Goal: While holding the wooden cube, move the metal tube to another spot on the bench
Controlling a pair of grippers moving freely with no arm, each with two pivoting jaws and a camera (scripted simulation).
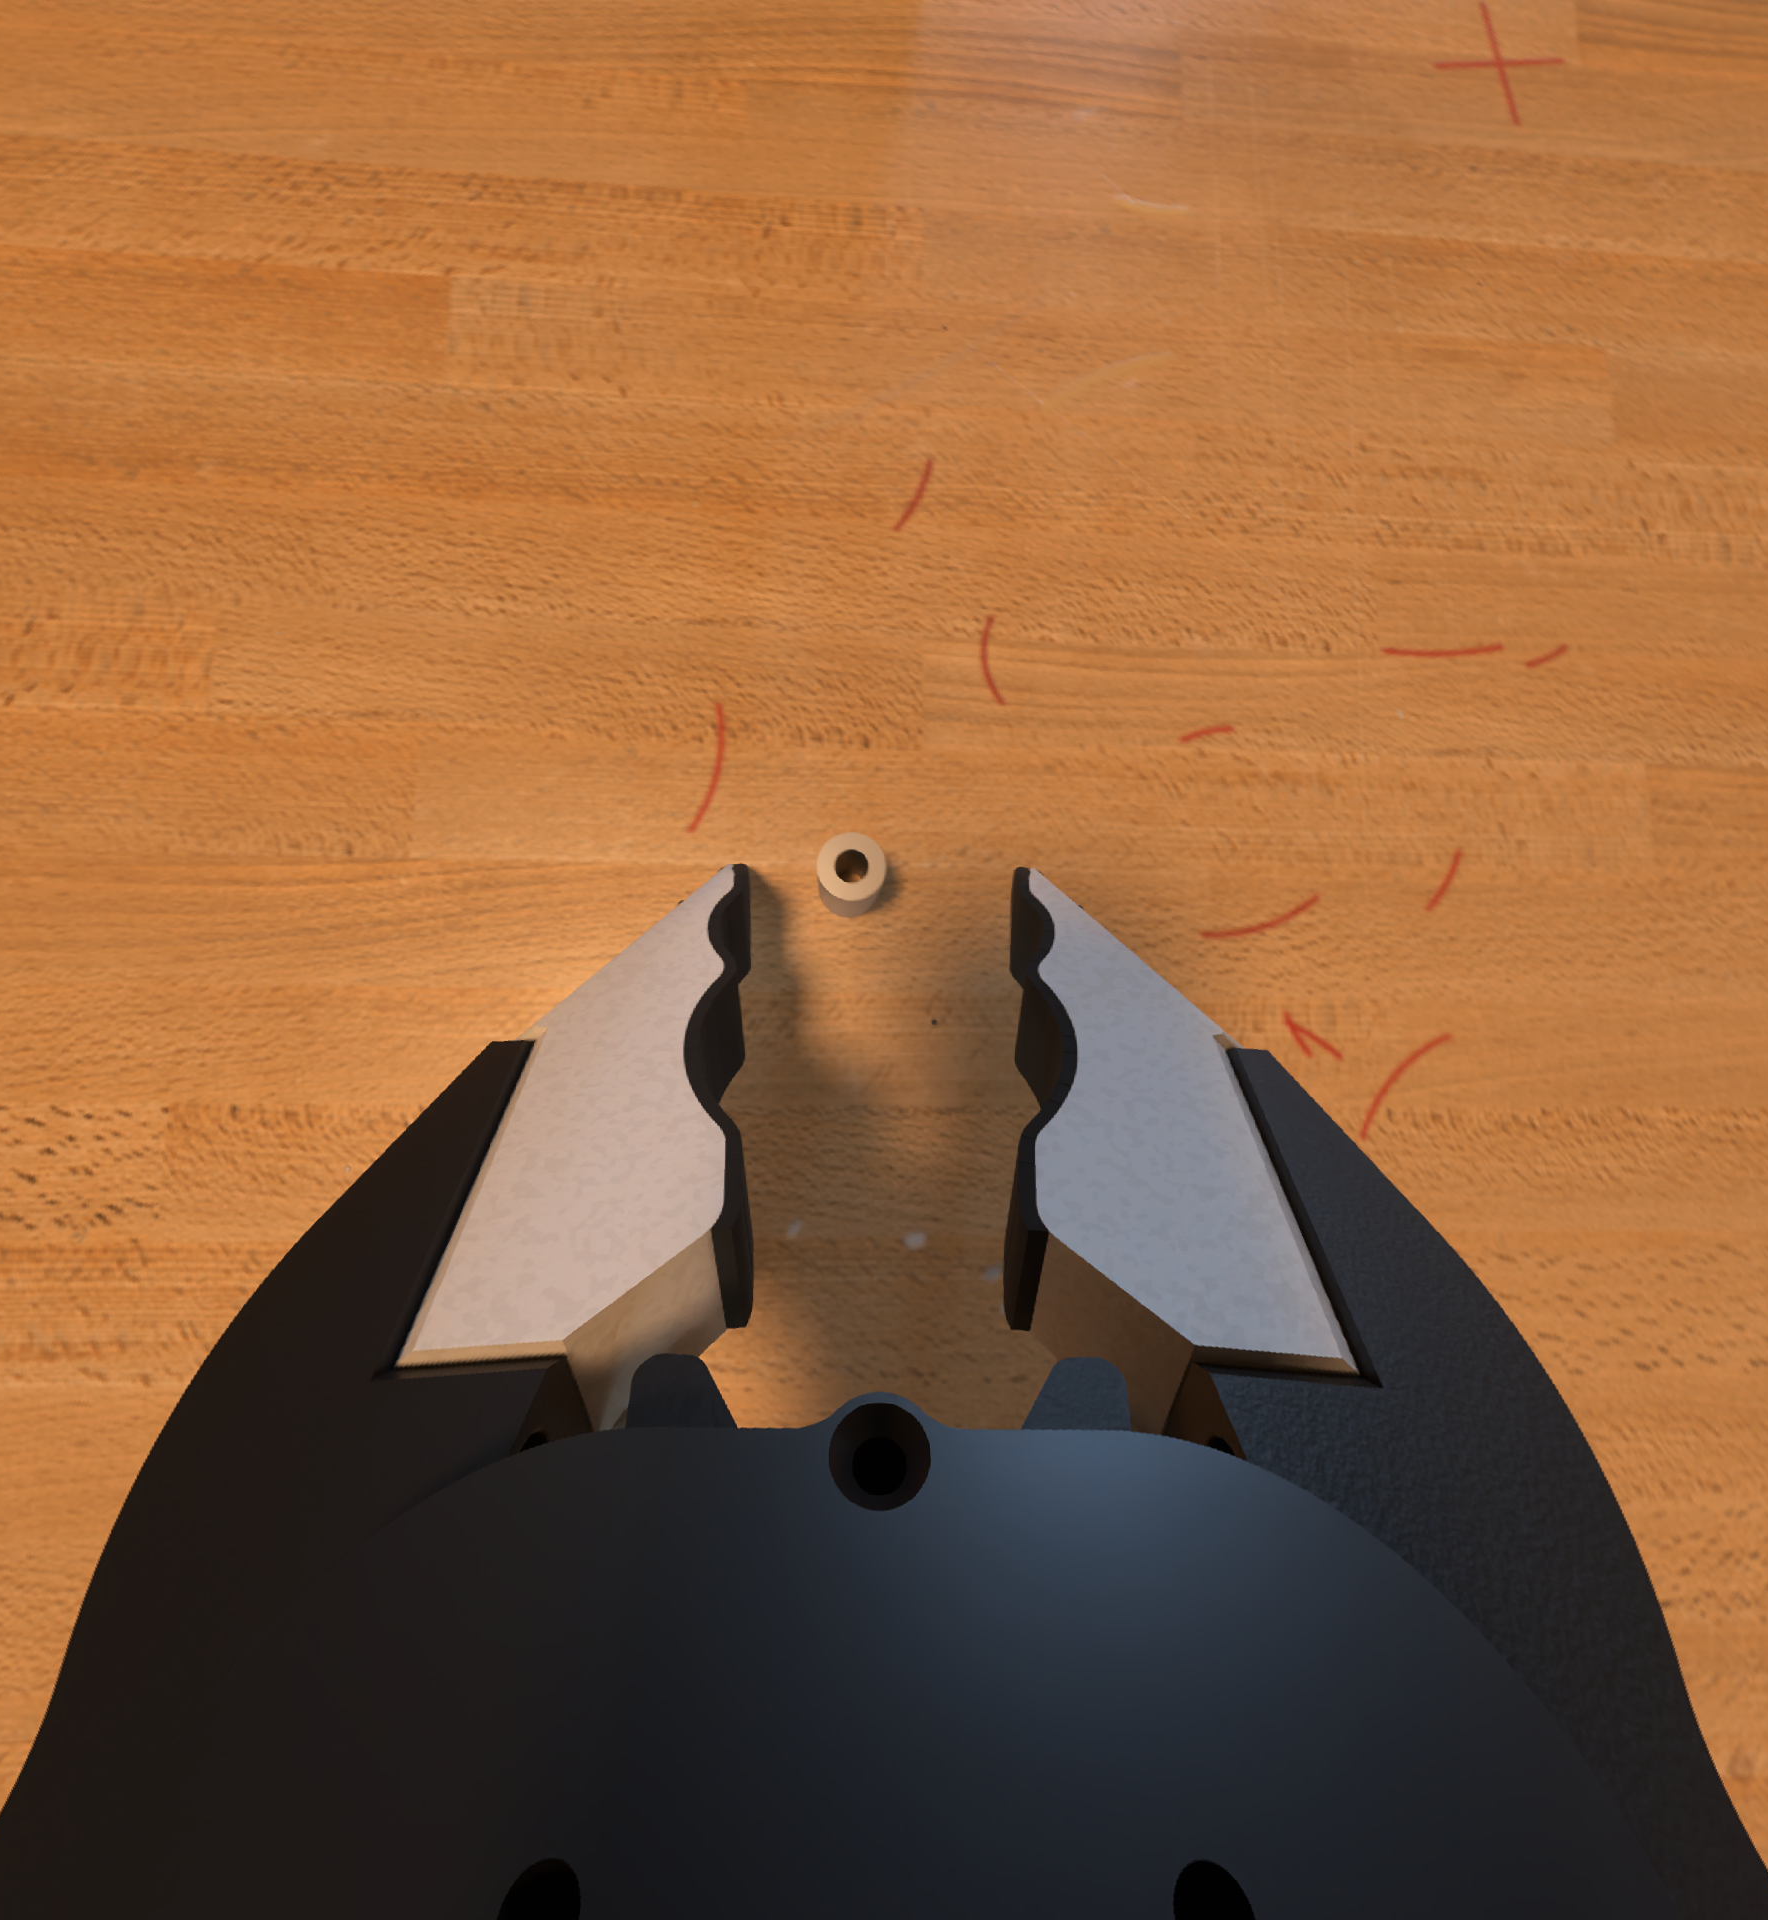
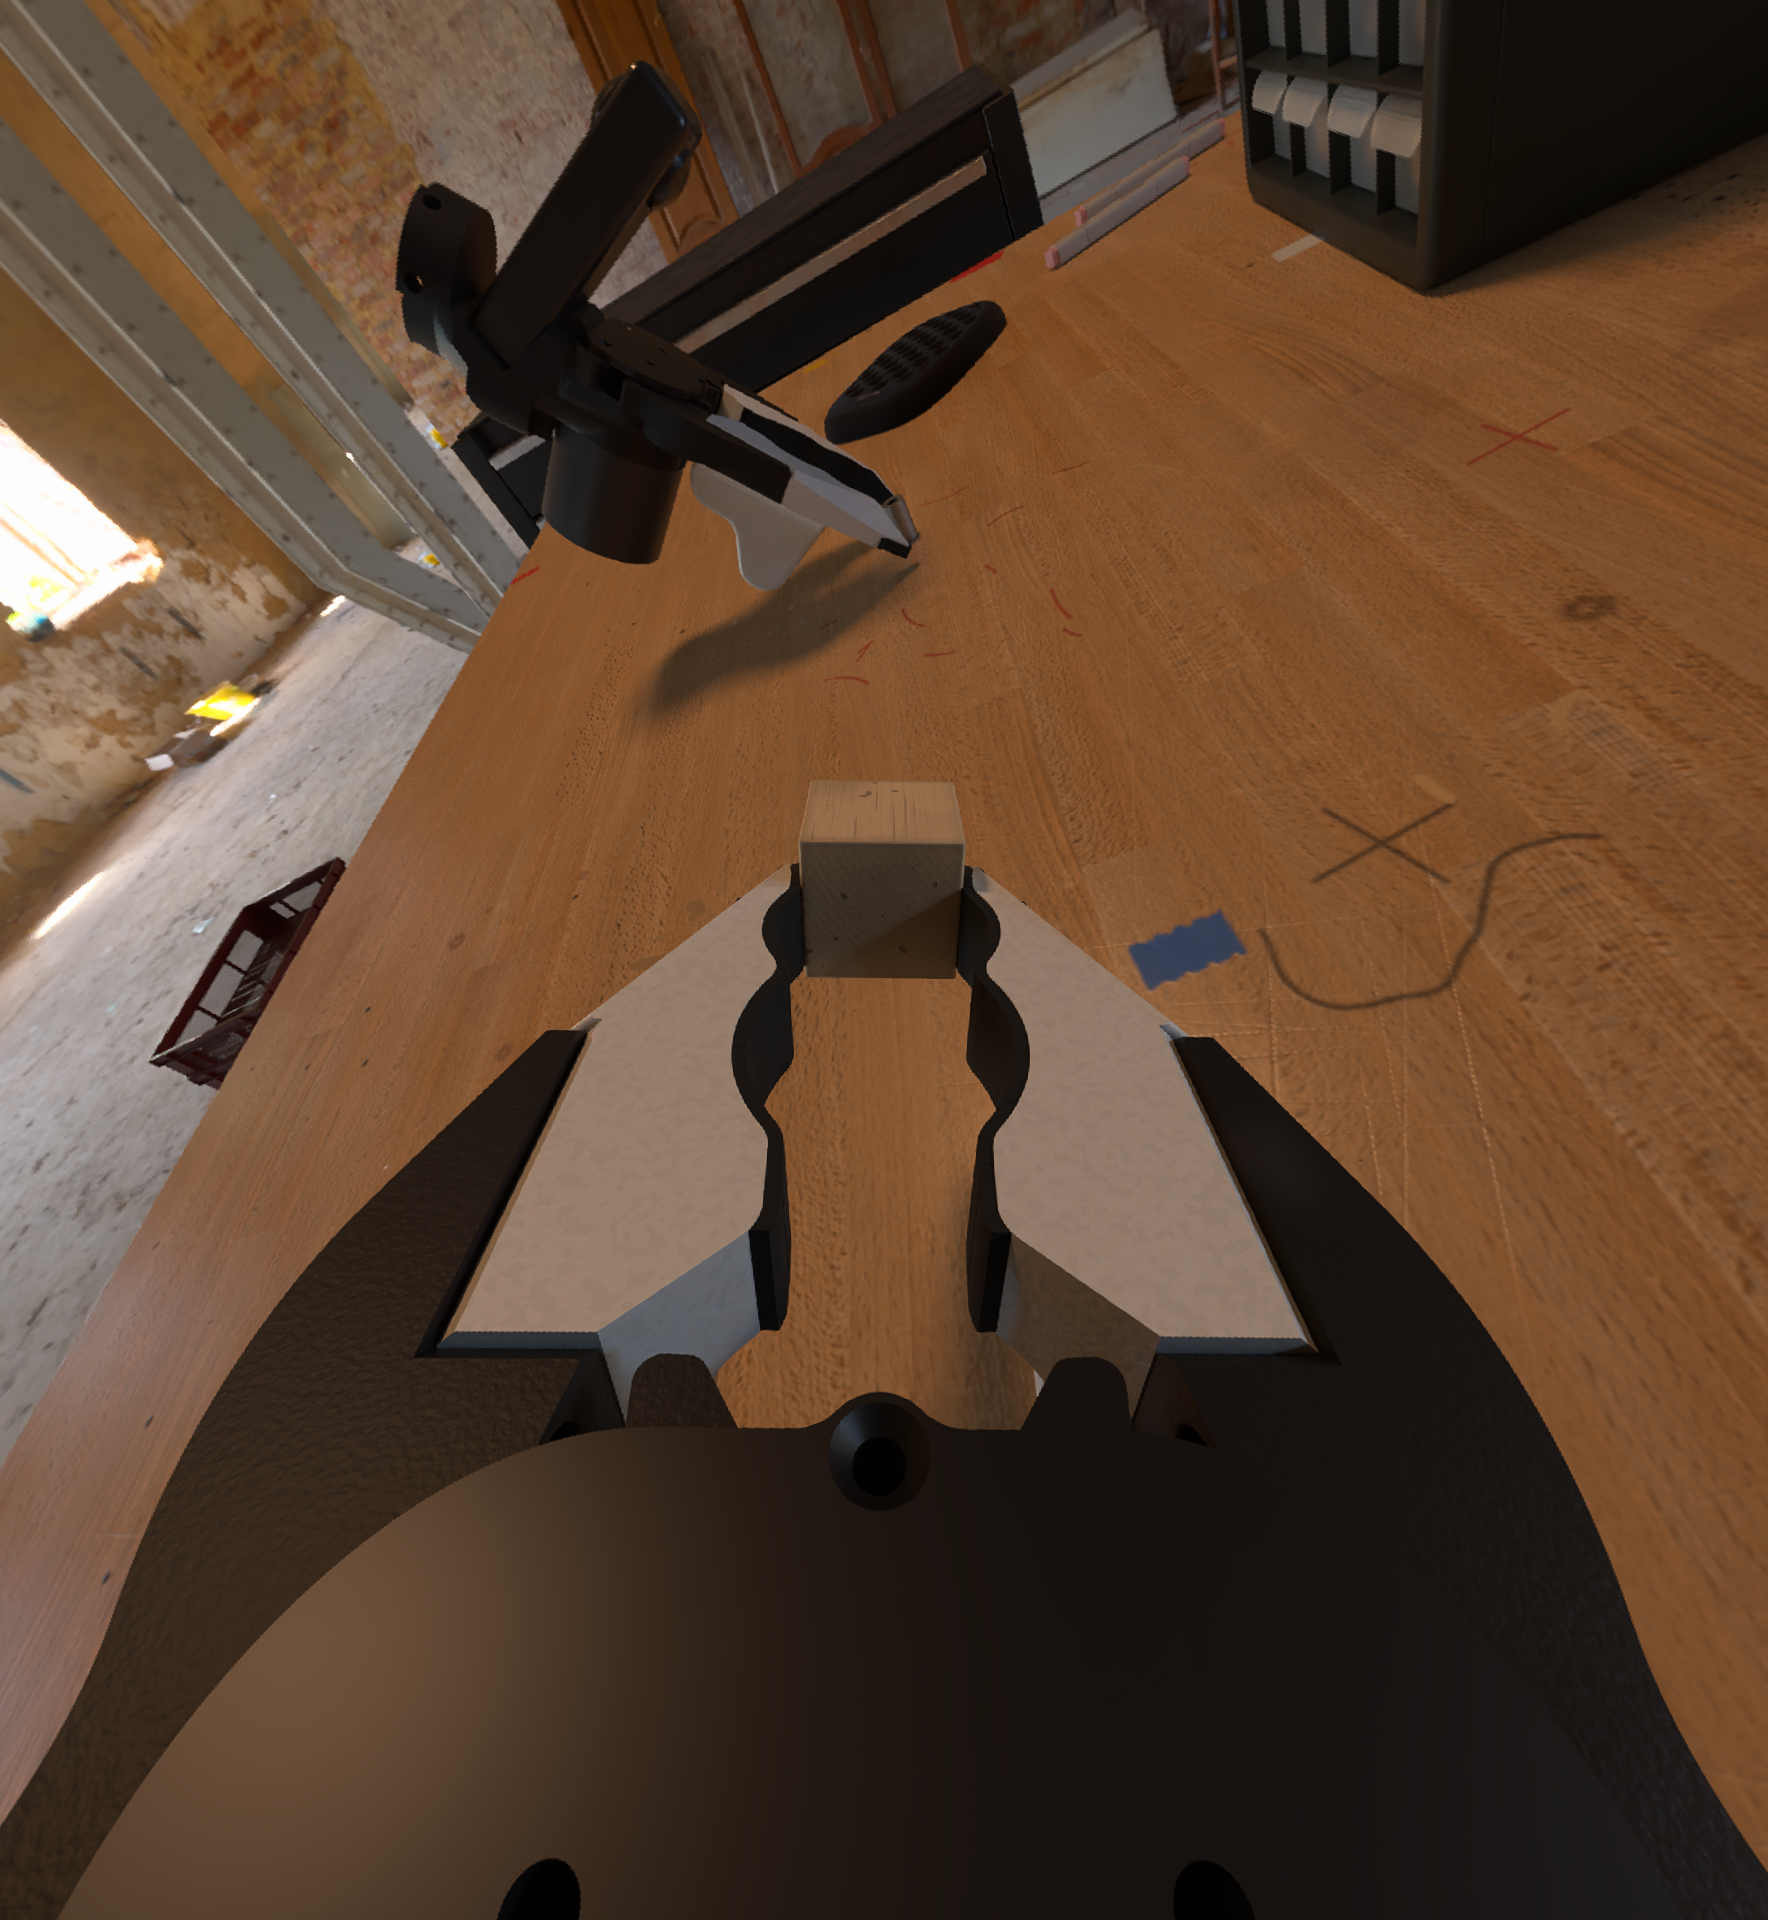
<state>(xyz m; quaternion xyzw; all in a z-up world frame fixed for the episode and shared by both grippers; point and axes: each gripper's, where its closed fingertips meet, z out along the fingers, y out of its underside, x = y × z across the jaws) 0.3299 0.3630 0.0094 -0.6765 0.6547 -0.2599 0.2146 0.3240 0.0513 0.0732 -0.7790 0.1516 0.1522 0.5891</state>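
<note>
Left wrist view: metal tube (image 1: 851, 874) upright, seen just beyond spread left gripper (image 1: 880, 883) tips, off-centre; wooden cube (image 2: 881, 879) clamped by right gripper (image 2: 881, 883) nr bench (image 2: 1275, 623) edge.

The orange-brown plank bench (image 1: 340, 520) is matt, open-grained wood, scuffed with thin red marks. Just ahead of the left gripper (image 1: 880, 883), the small dull beige metal tube (image 1: 851, 875) looks smooth, unpolished. The right gripper (image 2: 880, 883) (speckled matt grey fingers (image 2: 651, 1143), black textured plastic body) pinches a pale rough-sawn wooden cube (image 2: 880, 894) at its tips.
</note>
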